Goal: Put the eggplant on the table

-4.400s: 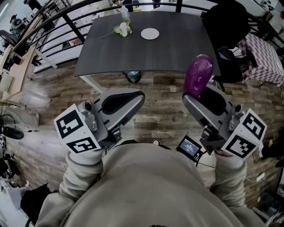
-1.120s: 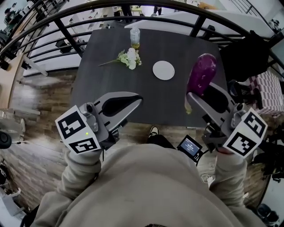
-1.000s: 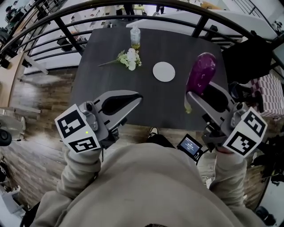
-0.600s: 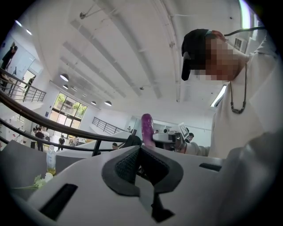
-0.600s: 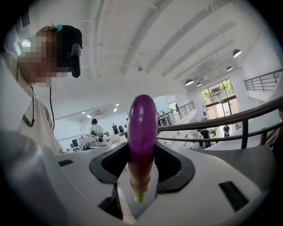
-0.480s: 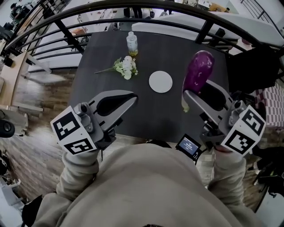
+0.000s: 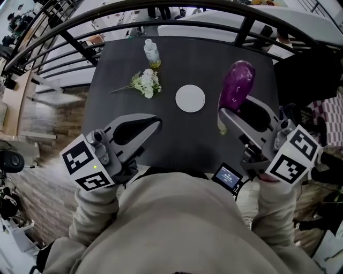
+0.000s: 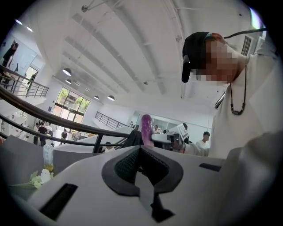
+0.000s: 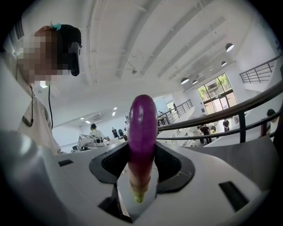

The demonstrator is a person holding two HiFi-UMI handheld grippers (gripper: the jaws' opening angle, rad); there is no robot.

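A glossy purple eggplant stands upright, its pale green stem end down, between the jaws of my right gripper, which is shut on it. In the right gripper view the eggplant fills the gap between the dark pads of the right gripper. The eggplant hangs over the right part of the dark table. My left gripper is over the table's near left part, shut with nothing in it; its pads meet in the left gripper view, where the eggplant shows beyond.
On the table are a white plate, a small bunch of white flowers and a clear bottle at the far side. A black railing curves behind. Dark cloth lies at the right.
The table has come nearer and lower in the head view; both grippers now hang over its near part. The eggplant stays held upright in the right gripper.
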